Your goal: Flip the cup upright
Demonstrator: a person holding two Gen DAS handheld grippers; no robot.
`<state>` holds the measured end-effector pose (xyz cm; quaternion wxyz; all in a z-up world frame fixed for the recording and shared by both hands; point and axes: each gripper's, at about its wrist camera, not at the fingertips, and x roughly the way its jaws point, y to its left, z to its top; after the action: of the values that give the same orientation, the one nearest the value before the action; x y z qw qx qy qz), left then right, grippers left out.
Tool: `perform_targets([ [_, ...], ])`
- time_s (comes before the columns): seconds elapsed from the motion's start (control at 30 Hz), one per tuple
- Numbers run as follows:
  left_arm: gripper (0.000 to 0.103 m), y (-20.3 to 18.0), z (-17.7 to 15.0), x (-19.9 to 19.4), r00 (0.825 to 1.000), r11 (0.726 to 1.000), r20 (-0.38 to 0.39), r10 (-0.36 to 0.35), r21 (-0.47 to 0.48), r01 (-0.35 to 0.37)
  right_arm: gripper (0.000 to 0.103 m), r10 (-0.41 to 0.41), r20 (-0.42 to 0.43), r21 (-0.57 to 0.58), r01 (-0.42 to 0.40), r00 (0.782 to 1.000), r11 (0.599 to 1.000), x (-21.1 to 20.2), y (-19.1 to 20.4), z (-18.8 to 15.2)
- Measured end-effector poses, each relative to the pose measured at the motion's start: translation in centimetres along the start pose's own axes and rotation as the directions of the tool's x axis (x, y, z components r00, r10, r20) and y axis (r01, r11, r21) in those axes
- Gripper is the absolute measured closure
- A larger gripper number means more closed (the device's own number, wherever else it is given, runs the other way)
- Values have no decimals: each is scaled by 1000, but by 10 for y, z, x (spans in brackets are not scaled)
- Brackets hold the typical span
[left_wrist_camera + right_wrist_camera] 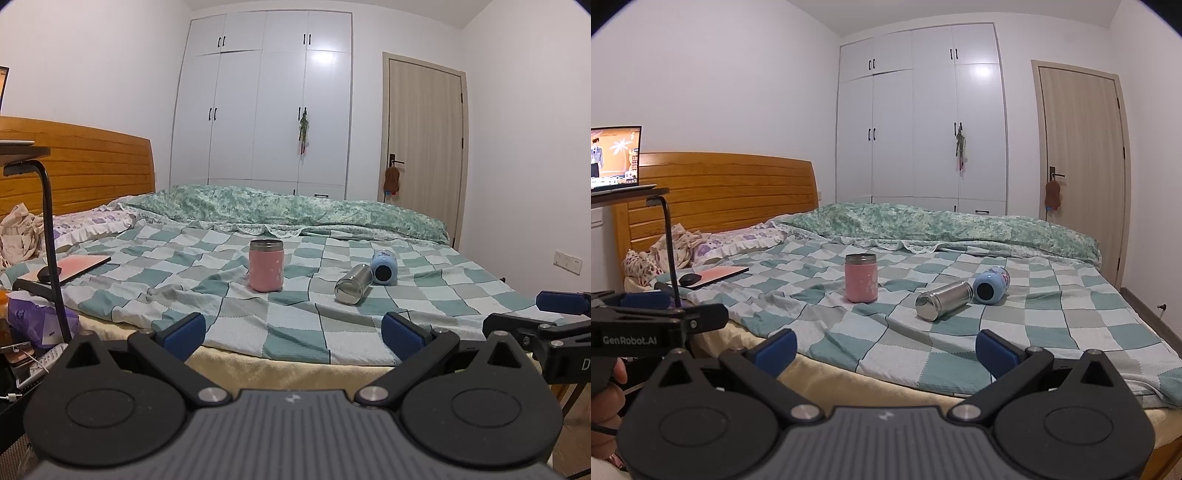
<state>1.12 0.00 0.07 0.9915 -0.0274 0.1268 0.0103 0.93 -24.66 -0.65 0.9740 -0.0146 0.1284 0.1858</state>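
Observation:
A pink cup (266, 265) (861, 278) stands upright on the checked bedspread. To its right a steel cup (353, 283) (943, 300) lies on its side, base toward me. A light blue cup (384, 267) (990, 285) lies on its side just behind it, touching or nearly so. My left gripper (293, 334) is open and empty at the bed's near edge, well short of the cups. My right gripper (886, 350) is open and empty, also at the near edge. Each gripper shows at the side of the other's view.
A closed laptop with a mouse (713, 275) lies on the bed at the left. A side table on a black stand (666, 236) carries a lit laptop (615, 158). A folded green quilt (942, 225) lies behind the cups. Clutter sits at the lower left (33, 321).

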Motion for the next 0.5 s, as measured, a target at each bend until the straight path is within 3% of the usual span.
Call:
perform_targets([
  [0.3, 0, 4, 12, 26, 998, 1000, 61, 5, 28, -7, 0, -22, 29, -23, 23, 999, 999, 32, -10, 11],
  [0.5, 0, 14, 29, 72, 999, 999, 29, 24, -29, -23, 0, -27, 8, -6, 27, 1000, 1000, 81, -28, 26],
])
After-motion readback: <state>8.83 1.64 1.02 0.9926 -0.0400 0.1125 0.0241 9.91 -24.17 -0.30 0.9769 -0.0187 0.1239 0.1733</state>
